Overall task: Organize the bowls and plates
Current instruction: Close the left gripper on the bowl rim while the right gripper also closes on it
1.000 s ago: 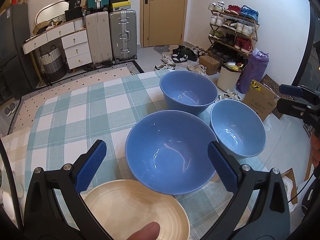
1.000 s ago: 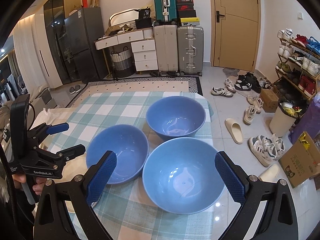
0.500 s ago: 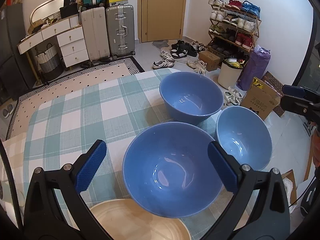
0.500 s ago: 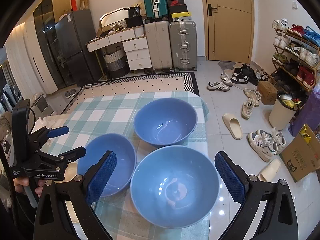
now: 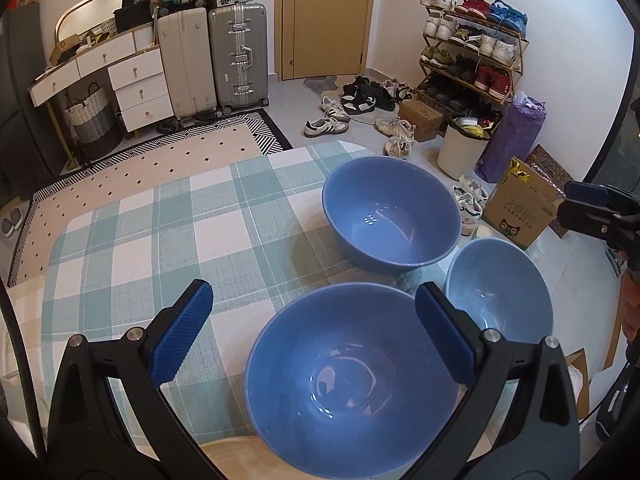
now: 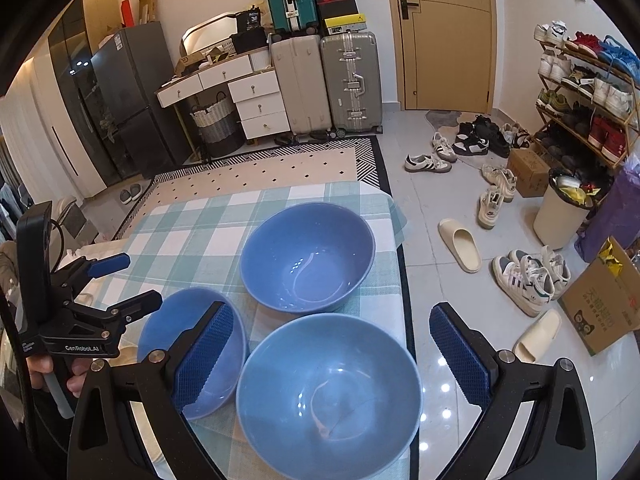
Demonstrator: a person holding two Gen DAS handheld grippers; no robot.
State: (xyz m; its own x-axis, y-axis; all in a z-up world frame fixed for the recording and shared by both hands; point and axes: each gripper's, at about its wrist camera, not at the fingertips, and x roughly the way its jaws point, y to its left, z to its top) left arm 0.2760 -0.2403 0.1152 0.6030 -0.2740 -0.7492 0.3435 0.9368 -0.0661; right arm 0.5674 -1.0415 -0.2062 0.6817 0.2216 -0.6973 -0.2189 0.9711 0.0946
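3 blue bowls (image 5: 392,220) sit on the checked table (image 5: 168,240), with the left gripper (image 5: 316,336) and right gripper (image 6: 330,354) each holding its jaws apart above 1 bowl, and a cream plate (image 5: 236,456) cut off.

a home entryway: suitcases (image 6: 348,86), a full shoe rack (image 6: 580,100), a door (image 6: 448,32), a checked tablecloth (image 5: 160,232)

Three bowls on the table (image 5: 168,216), grouped at its right end. Far bowl (image 5: 391,212) sits behind the other two. Near-left bowl (image 5: 352,380) lies just beside near-right bowl (image 5: 500,284), which sits at the table's right edge. Plate (image 5: 236,456) lies in front of near-left bowl, at the near edge.
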